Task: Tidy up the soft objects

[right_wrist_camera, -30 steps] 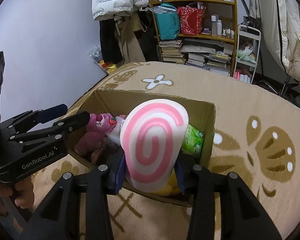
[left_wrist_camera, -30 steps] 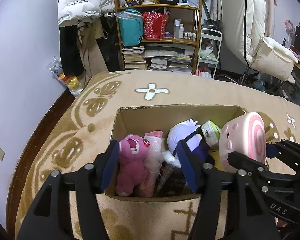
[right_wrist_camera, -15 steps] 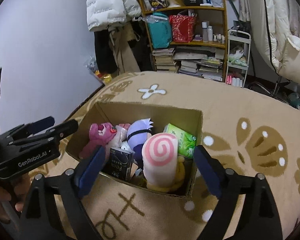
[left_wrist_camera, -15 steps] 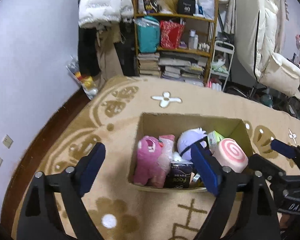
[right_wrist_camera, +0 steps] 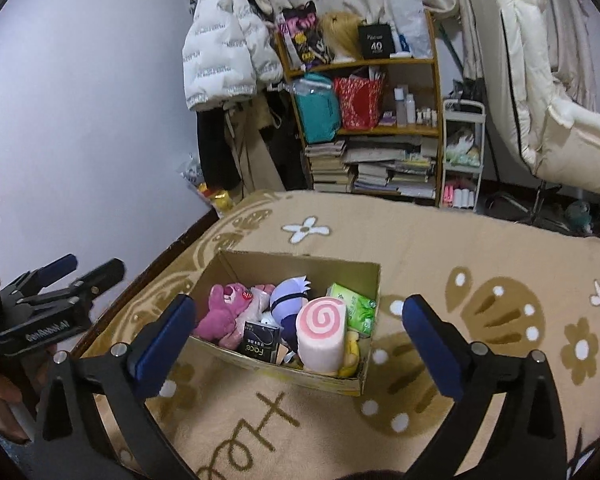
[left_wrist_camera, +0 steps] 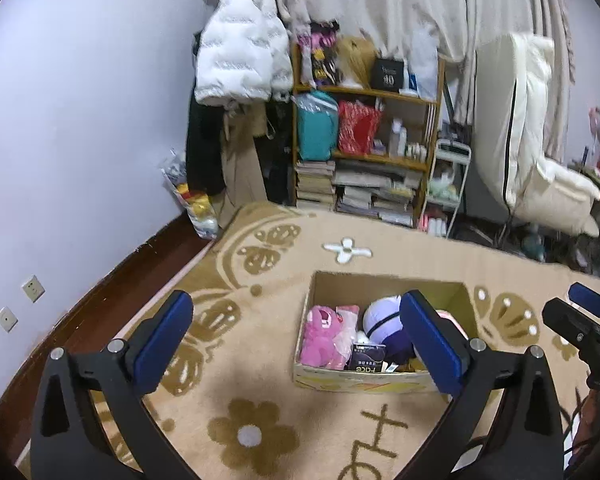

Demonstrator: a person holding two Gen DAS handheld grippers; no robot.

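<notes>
Both claws, left claw (left_wrist_camera: 296,340) and right claw (right_wrist_camera: 300,332), are still spreading with nothing between them, above and short of the cardboard box (right_wrist_camera: 292,372) on the carpet, where the pink swirl cushion (right_wrist_camera: 321,332) stands upright at the right claw's side.

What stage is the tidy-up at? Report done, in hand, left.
Done: pink bear, purple plush, swirl roll pillow and green pack sit in the cardboard box. In hand: nothing; left gripper and right gripper jaws opening, empty. Left: no loose soft items visible.
</notes>
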